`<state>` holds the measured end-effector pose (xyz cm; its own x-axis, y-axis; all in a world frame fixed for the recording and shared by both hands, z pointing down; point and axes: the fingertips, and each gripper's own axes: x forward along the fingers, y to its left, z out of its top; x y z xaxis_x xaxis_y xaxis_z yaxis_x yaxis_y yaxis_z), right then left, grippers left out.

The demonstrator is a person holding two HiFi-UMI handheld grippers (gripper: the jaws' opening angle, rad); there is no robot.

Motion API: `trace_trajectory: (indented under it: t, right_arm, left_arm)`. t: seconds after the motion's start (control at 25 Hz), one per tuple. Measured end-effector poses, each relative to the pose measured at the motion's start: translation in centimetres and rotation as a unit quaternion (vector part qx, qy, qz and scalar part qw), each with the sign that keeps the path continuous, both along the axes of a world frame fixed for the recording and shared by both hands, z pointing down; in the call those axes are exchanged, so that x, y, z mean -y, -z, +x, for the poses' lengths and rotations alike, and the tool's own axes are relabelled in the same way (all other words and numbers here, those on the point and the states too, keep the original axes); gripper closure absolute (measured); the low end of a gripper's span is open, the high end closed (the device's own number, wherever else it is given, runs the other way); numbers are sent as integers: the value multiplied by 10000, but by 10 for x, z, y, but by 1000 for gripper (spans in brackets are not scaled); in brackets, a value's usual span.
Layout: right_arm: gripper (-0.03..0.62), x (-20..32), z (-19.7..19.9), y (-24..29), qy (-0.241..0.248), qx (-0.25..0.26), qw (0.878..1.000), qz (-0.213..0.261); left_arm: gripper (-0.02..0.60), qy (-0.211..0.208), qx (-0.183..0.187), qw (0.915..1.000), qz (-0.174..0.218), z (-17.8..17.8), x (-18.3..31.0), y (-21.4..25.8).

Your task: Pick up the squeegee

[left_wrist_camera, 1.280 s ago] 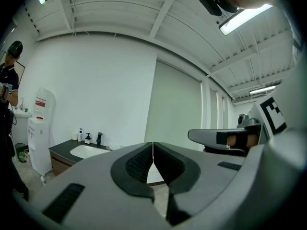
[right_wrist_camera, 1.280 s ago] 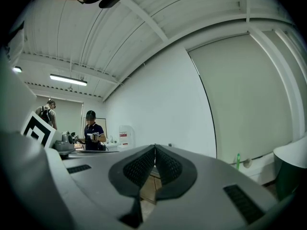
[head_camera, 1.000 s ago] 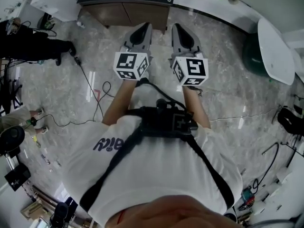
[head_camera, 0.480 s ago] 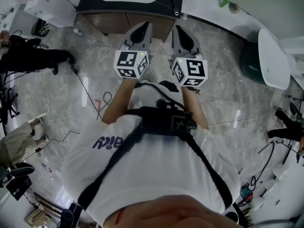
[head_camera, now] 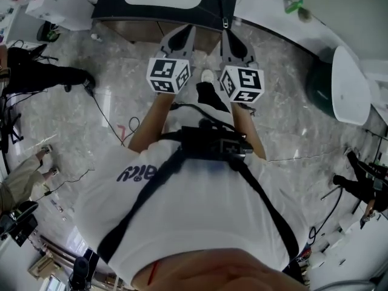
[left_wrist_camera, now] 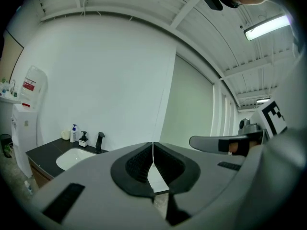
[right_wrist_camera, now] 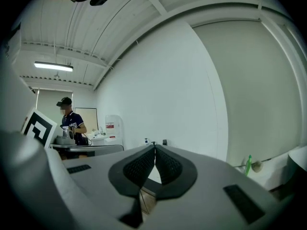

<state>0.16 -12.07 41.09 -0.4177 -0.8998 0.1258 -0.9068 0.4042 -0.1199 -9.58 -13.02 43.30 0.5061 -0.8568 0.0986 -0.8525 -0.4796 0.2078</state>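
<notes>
No squeegee is clearly recognisable. A thin dark tool (head_camera: 225, 8) lies at the right end of the dark counter (head_camera: 115, 5); I cannot tell what it is. My left gripper (head_camera: 183, 34) and right gripper (head_camera: 228, 36) are held side by side at about waist height, pointing almost level at the counter. In the left gripper view the left gripper (left_wrist_camera: 153, 158) has its pads pressed together with nothing between them. The right gripper (right_wrist_camera: 154, 156) is shut and empty in the same way.
A white sink (left_wrist_camera: 72, 158) is set in the counter, with a black faucet (left_wrist_camera: 100, 140) and soap bottles (left_wrist_camera: 74, 133) behind it. A green bottle (head_camera: 295, 6) stands on the white ledge at right. A white table (head_camera: 350, 80) is at right. Cables (head_camera: 121, 126) lie on the floor, with people (head_camera: 36, 74) at left.
Both grippers have moved forward together toward the counter, which now shows larger and closer in the head view. Both stay shut and empty.
</notes>
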Motion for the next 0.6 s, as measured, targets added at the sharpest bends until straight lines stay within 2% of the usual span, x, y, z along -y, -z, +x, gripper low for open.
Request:
trace_trajectory:
  t: [0.24,0.4,0.6]
  right_arm:
    - [586,82,44,9,100,-12,9999,105]
    - [586,124,72,-1,153,39,9998,-114]
    - [586,157,89,-23,248,45,9989,-398]
  left_arm:
    - [571,145,181,9997,126,36,72,9]
    - [571,287,218,9993,47,57,111,5]
    - [571,301,278,9992,-48,75,137,-7]
